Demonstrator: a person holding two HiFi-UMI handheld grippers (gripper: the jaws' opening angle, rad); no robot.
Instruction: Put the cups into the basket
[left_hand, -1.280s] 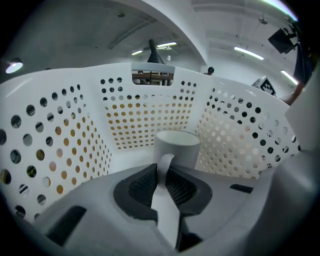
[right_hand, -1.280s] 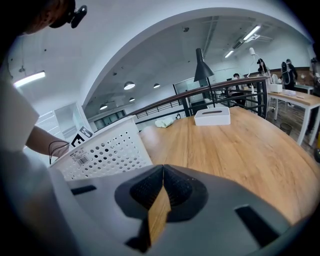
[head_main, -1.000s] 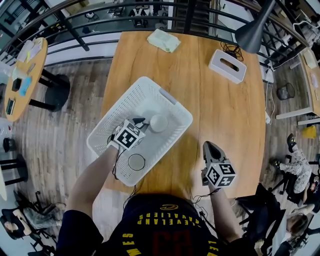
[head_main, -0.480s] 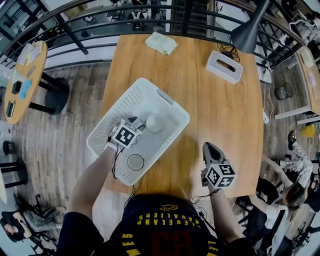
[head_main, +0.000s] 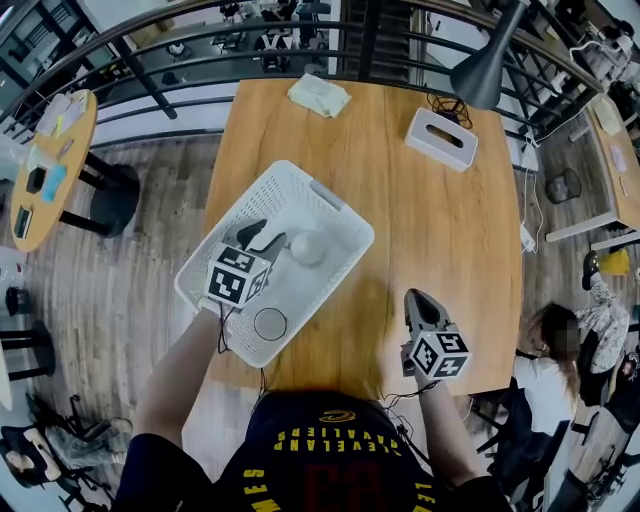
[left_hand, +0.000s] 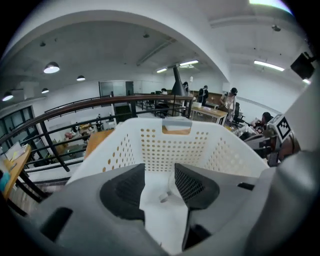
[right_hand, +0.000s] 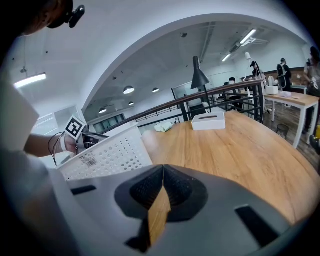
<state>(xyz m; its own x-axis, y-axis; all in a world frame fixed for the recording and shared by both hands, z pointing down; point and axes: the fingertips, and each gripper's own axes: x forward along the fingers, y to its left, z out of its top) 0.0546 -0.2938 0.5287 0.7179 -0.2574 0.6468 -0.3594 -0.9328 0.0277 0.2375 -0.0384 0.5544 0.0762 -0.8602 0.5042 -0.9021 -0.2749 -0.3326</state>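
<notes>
A white perforated basket (head_main: 335, 211) stands on the wooden table (head_main: 440, 230). Two white cups rest inside it: one (head_main: 308, 247) near the middle, another (head_main: 270, 323) at the near end. My left gripper (head_main: 266, 236) hovers over the basket just left of the middle cup, open, with nothing between its jaws. In the left gripper view (left_hand: 160, 172) only the basket's floor and far wall (left_hand: 170, 147) show past the jaws. My right gripper (head_main: 415, 297) is shut and empty above the table, right of the basket; its jaws (right_hand: 162, 170) meet with bare wood beyond.
A white tissue box (head_main: 441, 139) and a pale cloth (head_main: 319, 95) lie at the table's far end. A lamp shade (head_main: 480, 70) hangs over the far right corner. A black railing (head_main: 180, 40) runs behind. A round side table (head_main: 45, 160) stands left.
My left gripper opened and pulled back toward me and to the left, away from the middle cup, which stays in the basket. The right gripper has not moved.
</notes>
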